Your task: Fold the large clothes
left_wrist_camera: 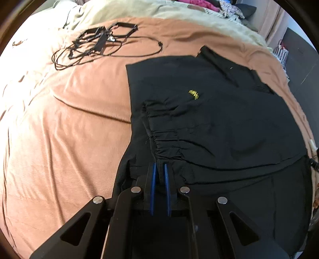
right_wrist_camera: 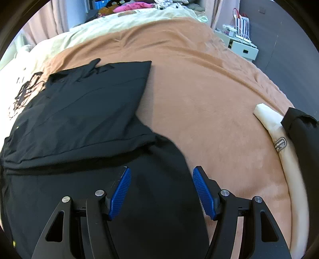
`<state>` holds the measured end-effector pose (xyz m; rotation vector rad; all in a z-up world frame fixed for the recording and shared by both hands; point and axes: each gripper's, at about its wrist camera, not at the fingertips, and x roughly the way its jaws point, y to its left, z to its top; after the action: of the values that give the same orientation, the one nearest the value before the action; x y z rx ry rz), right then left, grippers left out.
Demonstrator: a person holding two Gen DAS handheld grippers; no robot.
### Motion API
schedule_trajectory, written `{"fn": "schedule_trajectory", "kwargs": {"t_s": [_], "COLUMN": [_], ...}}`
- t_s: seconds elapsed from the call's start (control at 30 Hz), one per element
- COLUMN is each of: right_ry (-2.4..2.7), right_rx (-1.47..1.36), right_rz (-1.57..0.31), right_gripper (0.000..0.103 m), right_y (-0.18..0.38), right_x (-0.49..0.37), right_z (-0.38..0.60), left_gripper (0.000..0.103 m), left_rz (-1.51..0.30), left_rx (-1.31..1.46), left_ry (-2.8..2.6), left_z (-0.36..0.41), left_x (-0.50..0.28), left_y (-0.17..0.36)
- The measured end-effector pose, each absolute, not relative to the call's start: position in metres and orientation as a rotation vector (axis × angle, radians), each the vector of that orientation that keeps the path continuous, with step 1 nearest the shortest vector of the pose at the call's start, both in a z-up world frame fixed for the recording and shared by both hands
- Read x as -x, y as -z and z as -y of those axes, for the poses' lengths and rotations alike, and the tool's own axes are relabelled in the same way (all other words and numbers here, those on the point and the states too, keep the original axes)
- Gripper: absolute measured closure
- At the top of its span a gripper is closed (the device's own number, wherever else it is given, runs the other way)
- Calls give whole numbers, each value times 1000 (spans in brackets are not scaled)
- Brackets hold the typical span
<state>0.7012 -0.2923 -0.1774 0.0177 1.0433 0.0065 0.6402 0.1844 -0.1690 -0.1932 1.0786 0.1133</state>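
A large black shirt [left_wrist_camera: 215, 123] with a small yellow logo [left_wrist_camera: 193, 94] lies partly folded on an orange bedspread [left_wrist_camera: 59, 123]. My left gripper [left_wrist_camera: 159, 166] is shut on a bunched fold of the shirt near its left side seam, its blue pads almost together. In the right wrist view the same shirt [right_wrist_camera: 83, 111] lies to the left, with its near corner running under my right gripper [right_wrist_camera: 161, 170]. The right gripper is open, its blue pads wide apart over the shirt's right edge, holding nothing.
A tangle of black cables and a power adapter [left_wrist_camera: 95, 39] lies at the far left of the bed. A cream blanket [left_wrist_camera: 159, 8] lies at the bed's far end. A white roll [right_wrist_camera: 269, 117] and a dark cloth [right_wrist_camera: 301, 127] sit at the bed's right edge.
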Motion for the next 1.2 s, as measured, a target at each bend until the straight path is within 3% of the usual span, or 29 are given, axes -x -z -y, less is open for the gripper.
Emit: {"fn": "schedule_trajectory", "kwargs": {"t_s": [0.27,0.33,0.37,0.4,0.47,0.5,1.2], "right_ry": [79,72,60,42,21,14,-93], "right_rx": [-143,-125,-122,-128,-139,-142,-153], "right_rz": [-1076,-1077,-1079,-1083,-1080,-1073,-963], "right_gripper": [42,42,42,42,42,41,41], "right_y": [192,192,192,191,186,181,110], "right_x": [-715,-707,-704,-697,-688,-681,-559], "right_z": [321,320,320,321,325,327,366], "left_gripper": [87,82,70,52,32,30,29], "left_rz": [-1106,-1090,-1082,-1069,-1040,-1021,-826], "left_rx": [198,242,256,269,279,292,394], "left_ry": [-127,-111,-114,-125,-148,-151,-219], "left_z": [-187,-193,-197,-200,-205,-207,-210], "left_x": [-637,-628,-624,-617,-605,-597,-413], "left_y": [172,164,162,157,148,142,85]}}
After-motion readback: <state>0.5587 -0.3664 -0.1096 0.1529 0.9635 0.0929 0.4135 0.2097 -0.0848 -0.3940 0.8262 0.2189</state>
